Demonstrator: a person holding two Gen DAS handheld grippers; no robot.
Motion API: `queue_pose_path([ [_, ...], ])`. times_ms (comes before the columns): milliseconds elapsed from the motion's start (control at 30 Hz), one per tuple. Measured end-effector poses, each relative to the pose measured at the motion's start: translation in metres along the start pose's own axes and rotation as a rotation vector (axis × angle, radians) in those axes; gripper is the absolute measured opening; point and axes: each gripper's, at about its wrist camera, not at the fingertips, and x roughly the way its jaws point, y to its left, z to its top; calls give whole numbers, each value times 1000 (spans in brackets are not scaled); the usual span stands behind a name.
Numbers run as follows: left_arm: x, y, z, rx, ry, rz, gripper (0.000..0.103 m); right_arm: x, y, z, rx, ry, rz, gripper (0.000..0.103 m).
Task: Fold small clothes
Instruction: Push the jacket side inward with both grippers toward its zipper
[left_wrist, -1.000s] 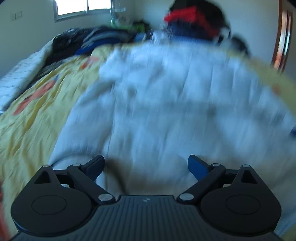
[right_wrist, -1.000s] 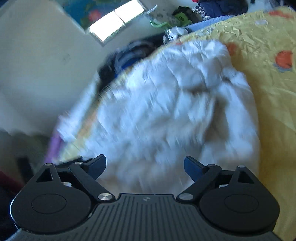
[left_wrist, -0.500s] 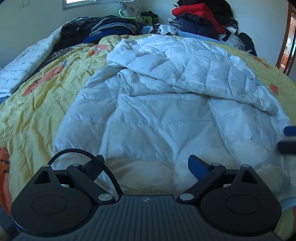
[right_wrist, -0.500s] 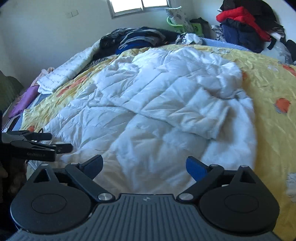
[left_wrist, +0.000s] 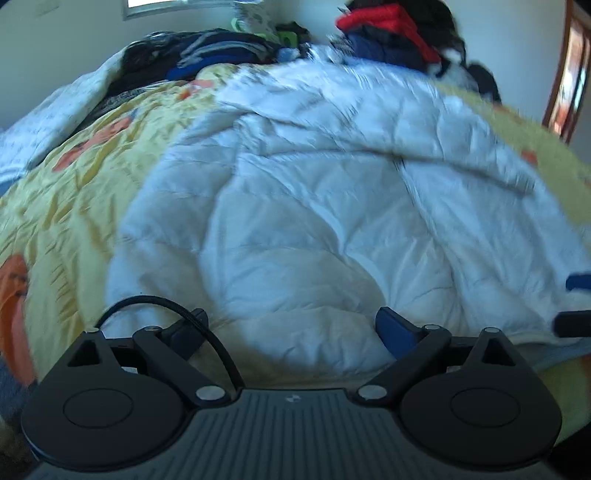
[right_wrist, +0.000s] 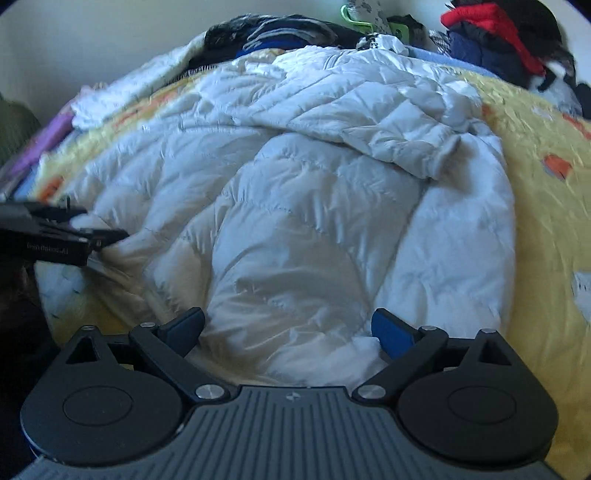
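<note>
Beyond blur, perhaps quilted jacket (left_wrist: 314, 221)

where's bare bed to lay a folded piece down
Bare yellow bedspread lies right of the white puffer jacket, and a strip lies left of it. The far edge is crowded with the dark clothes pile and red and navy pile.
</note>
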Motion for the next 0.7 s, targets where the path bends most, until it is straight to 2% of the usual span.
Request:
queue_pose_path([
  [67, -15, 21, 0, -68, -35, -14, 98, -20, -24, 4, 142, -51, 143, 98],
  [133, -26, 50, 0, -158, -54, -21, 98, -36, -58, 1, 333, -79, 241, 98],
  [200, -24, 77, 1, -244, -37, -21, 98, -43, -99, -7, 516, -76, 292, 97],
  [267, -13, 107, 1, -343, 20, -39, 98, -43, -128, -14, 632, -54, 299, 93],
  [367, 9, 141, -3, -449, 80, -142, 98, -38, -159, -27, 744, -21, 333, 93],
  [400, 8, 145, -1, -454, 60, -154, 99, -35, -163, -30, 761, -3, 334, 90],
  [467, 13, 157, 5, -488, 74, -200, 99, -35, -166, -32, 746, 11, 292, 85],
  [567, 22, 172, 5, -584, 81, -301, 99, -35, -162, -35, 738, 24, 304, 86],
  [700, 27, 178, 6, -622, 99, -349, 99, -26, -157, -36, 747, 35, 355, 87],
])
